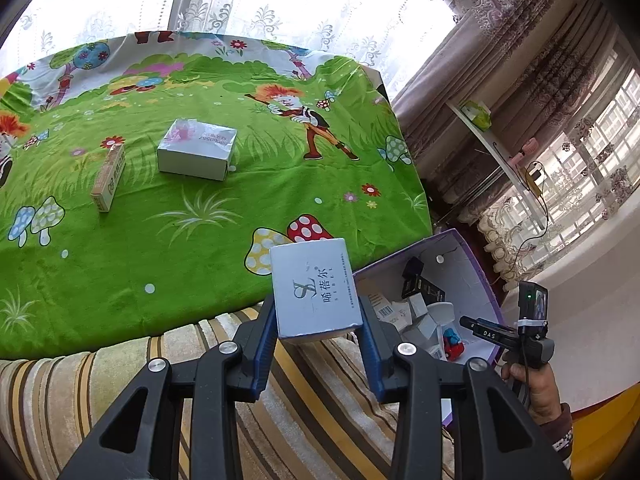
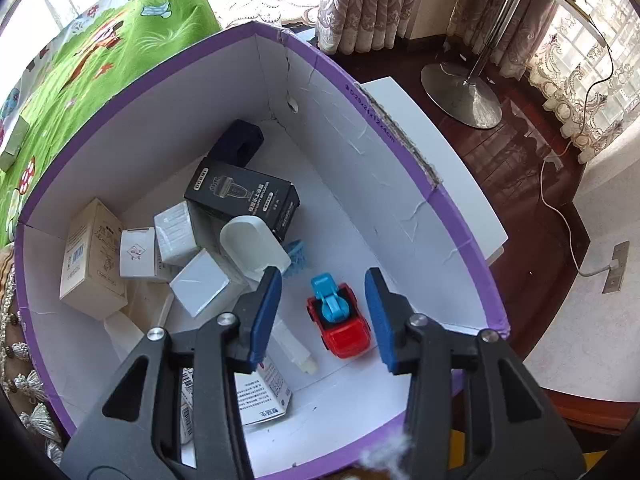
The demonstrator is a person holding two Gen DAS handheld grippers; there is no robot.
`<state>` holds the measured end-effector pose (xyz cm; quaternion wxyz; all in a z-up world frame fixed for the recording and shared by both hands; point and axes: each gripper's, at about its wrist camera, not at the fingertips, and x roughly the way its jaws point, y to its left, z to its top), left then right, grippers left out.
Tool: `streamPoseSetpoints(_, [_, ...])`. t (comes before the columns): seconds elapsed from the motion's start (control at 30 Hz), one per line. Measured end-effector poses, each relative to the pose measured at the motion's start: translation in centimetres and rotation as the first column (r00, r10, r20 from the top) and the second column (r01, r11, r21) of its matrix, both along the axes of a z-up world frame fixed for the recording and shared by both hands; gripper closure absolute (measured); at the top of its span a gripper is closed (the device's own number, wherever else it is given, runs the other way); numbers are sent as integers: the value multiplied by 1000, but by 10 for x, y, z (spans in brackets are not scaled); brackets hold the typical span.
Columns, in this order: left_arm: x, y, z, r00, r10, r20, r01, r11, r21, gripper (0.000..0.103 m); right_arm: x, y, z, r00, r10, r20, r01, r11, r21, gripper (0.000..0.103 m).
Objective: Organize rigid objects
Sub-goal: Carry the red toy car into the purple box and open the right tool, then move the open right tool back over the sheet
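Observation:
My left gripper (image 1: 318,320) is shut on a pale blue box (image 1: 314,288) with Chinese lettering, held above the striped edge beside the green cartoon cloth (image 1: 160,248). On the cloth lie a white box (image 1: 196,155) and a slim beige carton (image 1: 108,180). The purple-rimmed cardboard box (image 1: 468,280) is to the right, with my right gripper (image 1: 480,326) over it. In the right wrist view my right gripper (image 2: 324,280) is open and empty above the purple box (image 2: 404,136), over a red and blue toy car (image 2: 340,316), beside a black carton (image 2: 244,196) and several white boxes (image 2: 200,284).
A striped cushion edge (image 1: 120,376) runs below the cloth. Right of the purple box is dark wood floor (image 2: 532,184) with a lamp base (image 2: 460,92), a cable and curtains. A white shelf (image 1: 488,148) stands by the window.

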<state>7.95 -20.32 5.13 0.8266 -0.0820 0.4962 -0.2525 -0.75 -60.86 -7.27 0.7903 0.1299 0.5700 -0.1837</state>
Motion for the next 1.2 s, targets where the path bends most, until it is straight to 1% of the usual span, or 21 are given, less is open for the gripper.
streamPoseSetpoints(0.13, [-3, -15, 2, 999, -43, -6, 43, 999, -31, 64, -5, 2, 12, 999, -10, 35, 10, 1000, 16, 44])
streamPoseSetpoints(0.23, [-7, -34, 4, 995, -97, -10, 97, 993, -63, 64, -9, 6, 21, 998, -10, 60, 8, 1000, 25, 41])
streamPoseSetpoints(0.3, [-12, -48, 4, 990, -143, -11, 141, 986, -91, 64, -11, 10, 25, 998, -6, 67, 4, 1000, 27, 38])
streamPoseSetpoints(0.4, [-20, -70, 1, 978, -207, -28, 202, 970, -139, 62, -10, 12, 30, 997, 0, 78, -2, 1000, 30, 37])
streamPoseSetpoints(0.47, [-24, -82, -5, 969, -243, -54, 233, 962, -143, 55, -11, 13, 33, 996, 1, 86, -4, 999, 34, 37])
streamPoseSetpoints(0.5, [-26, -85, -8, 967, -247, -64, 237, 962, -138, 46, -11, 14, 34, 996, 2, 89, -5, 999, 34, 36])
streamPoseSetpoints(0.53, [-27, -86, -10, 966, -249, -68, 239, 962, -135, 43, -10, 14, 35, 996, 4, 90, -7, 999, 34, 36])
streamPoseSetpoints(0.6, [-27, -84, -13, 966, -247, -78, 236, 963, -129, 43, -10, 16, 36, 996, 8, 93, -11, 999, 33, 36])
streamPoseSetpoints(0.7, [-21, -76, -14, 973, -218, -82, 207, 971, -122, 43, -8, 19, 38, 996, 12, 93, -16, 999, 34, 35])
streamPoseSetpoints(0.77, [-15, -66, -13, 979, -192, -74, 184, 978, -101, 43, -6, 23, 40, 995, 22, 98, -25, 999, 35, 35])
streamPoseSetpoints(0.87, [6, -42, -12, 991, -122, -46, 119, 991, -54, 43, -1, 32, 45, 993, 42, 108, -46, 999, 29, 32])
streamPoseSetpoints(0.97, [34, -9, -12, 1000, -24, -5, 24, 1000, 11, 43, 8, 43, 52, 990, 67, 124, -72, 997, 34, 31])
streamPoseSetpoints(1.1, [72, 39, -14, 995, 99, 23, -100, 993, 67, 43, 27, 62, 59, 984, 112, 137, -116, 993, 24, 30])
streamPoseSetpoints(1.2, [99, 65, -20, 987, 154, 35, -157, 981, 115, 43, 46, 79, 64, 978, 150, 145, -155, 988, 21, 30])
